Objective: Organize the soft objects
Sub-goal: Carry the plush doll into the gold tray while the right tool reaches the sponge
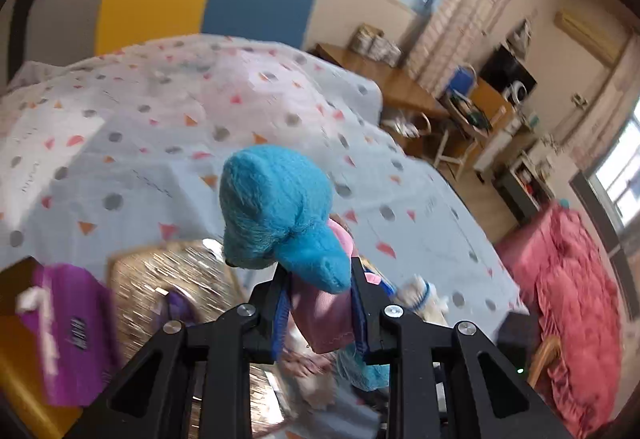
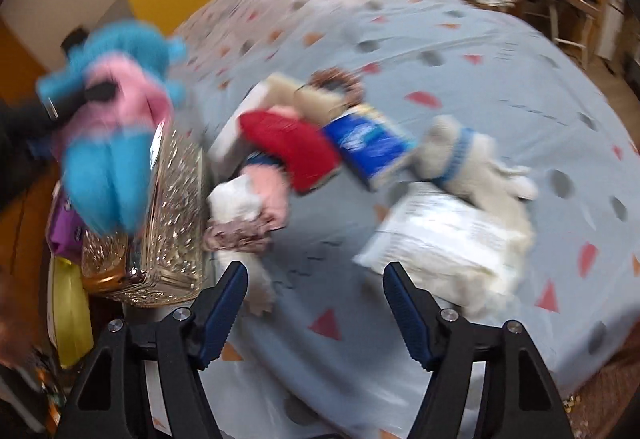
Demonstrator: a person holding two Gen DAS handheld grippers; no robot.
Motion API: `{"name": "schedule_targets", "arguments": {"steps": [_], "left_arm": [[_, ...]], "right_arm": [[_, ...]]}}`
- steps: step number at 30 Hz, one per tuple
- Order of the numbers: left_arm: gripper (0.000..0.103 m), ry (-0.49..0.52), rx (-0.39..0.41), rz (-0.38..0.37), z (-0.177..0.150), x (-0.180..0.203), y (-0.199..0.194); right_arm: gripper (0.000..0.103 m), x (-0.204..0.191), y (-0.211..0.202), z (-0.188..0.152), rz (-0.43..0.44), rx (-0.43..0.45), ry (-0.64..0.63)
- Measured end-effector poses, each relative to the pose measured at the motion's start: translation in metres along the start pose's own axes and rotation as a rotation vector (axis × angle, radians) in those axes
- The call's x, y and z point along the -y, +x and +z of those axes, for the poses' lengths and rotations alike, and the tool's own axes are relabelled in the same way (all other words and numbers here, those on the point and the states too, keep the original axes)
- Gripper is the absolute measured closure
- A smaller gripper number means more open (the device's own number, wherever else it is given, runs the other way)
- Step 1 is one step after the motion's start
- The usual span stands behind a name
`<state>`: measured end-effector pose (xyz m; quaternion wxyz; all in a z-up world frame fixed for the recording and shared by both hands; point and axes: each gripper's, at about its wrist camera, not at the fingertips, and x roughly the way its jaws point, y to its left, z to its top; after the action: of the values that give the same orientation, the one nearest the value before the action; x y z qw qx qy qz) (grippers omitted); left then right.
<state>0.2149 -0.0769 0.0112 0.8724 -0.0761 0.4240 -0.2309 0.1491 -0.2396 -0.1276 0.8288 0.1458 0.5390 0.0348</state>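
Left gripper (image 1: 320, 303): fingers pinch a blue-and-pink plush (image 1: 280, 211), held above the gold basket (image 2: 176, 223). Right gripper (image 2: 316, 279): fingers spread, empty; ahead of them on the bed (image 2: 460, 51) lie a red plush (image 2: 292, 147), blue packet (image 2: 368, 143) and white plush (image 2: 472, 163).

The blue plush toy (image 1: 276, 207) in its pink garment is clamped at the body, head raised above the bedspread (image 1: 160, 143); in the right wrist view it hangs over the shiny gold container (image 2: 176, 223) at the bedspread's left edge; on the bedspread just right of that container lies a blurred heap: a red knitted piece (image 2: 292, 147), a pink-and-white soft item (image 2: 252, 199), a blue-and-white pack (image 2: 368, 143) tilted against the red piece; further right, a white plush with a blue collar (image 2: 472, 163) rests against a white plastic packet (image 2: 440, 239).
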Motion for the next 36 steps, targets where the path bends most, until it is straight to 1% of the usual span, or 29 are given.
{"name": "schedule_targets", "arguments": {"steps": [3, 5, 9, 10, 12, 14, 15, 16, 18, 21, 24, 27, 28, 29, 30, 34, 36], "left_arm": [[0.076, -0.026, 0.042, 0.028, 0.012, -0.018, -0.017], [0.076, -0.037, 0.07, 0.051, 0.018, -0.03, -0.029], [0.076, -0.082, 0.136, 0.105, 0.03, -0.07, -0.057], [0.076, -0.105, 0.155, 0.122, 0.031, -0.085, -0.066], [0.076, -0.149, 0.185, 0.151, 0.031, -0.113, -0.081], [0.076, -0.19, 0.206, 0.191, 0.026, -0.141, -0.094], [0.076, -0.221, 0.216, 0.221, 0.021, -0.161, -0.102], [0.076, -0.239, 0.219, 0.238, 0.016, -0.172, -0.104], [0.076, -0.303, 0.223, 0.29, 0.002, -0.208, -0.115], [0.076, -0.371, 0.211, 0.352, -0.025, -0.247, -0.122], [0.076, -0.431, 0.183, 0.406, -0.061, -0.282, -0.125], [0.076, -0.474, 0.15, 0.439, -0.097, -0.302, -0.123], [0.076, -0.484, 0.136, 0.448, -0.11, -0.307, -0.122], [0.076, -0.491, 0.126, 0.448, -0.115, -0.311, -0.118], [0.076, -0.505, 0.111, 0.445, -0.126, -0.314, -0.114], [0.075, -0.52, 0.055, 0.44, -0.162, -0.311, -0.099], [0.075, -0.518, 0.028, 0.429, -0.172, -0.305, -0.092]], "right_arm": [[0.036, -0.012, 0.022, 0.006, 0.002, -0.027, -0.019], [0.036, -0.015, 0.035, 0.01, 0.013, -0.034, -0.005], [0.036, -0.02, 0.052, 0.015, 0.069, -0.062, -0.007], [0.039, -0.021, 0.055, 0.015, 0.067, -0.071, -0.018], [0.056, -0.023, 0.062, 0.014, 0.061, -0.091, -0.034], [0.058, -0.026, 0.065, 0.014, 0.056, -0.1, -0.048], [0.064, -0.028, 0.064, 0.015, 0.056, -0.095, -0.063], [0.066, -0.03, 0.062, 0.017, 0.057, -0.092, -0.075], [0.069, -0.035, 0.064, 0.017, 0.044, -0.087, -0.101], [0.074, -0.041, 0.066, 0.018, 0.039, -0.08, -0.128], [0.074, -0.043, 0.067, 0.02, 0.043, -0.083, -0.133], [0.074, -0.04, 0.066, 0.018, 0.048, -0.088, -0.133], [0.074, -0.038, 0.065, 0.016, 0.047, -0.087, -0.137], [0.074, -0.039, 0.066, 0.017, 0.046, -0.087, -0.141], [0.074, -0.037, 0.061, 0.011, 0.044, -0.084, -0.145], [0.074, -0.041, 0.059, 0.007, 0.024, -0.073, -0.176], [0.077, -0.043, 0.059, 0.006, 0.019, -0.068, -0.19]]}}
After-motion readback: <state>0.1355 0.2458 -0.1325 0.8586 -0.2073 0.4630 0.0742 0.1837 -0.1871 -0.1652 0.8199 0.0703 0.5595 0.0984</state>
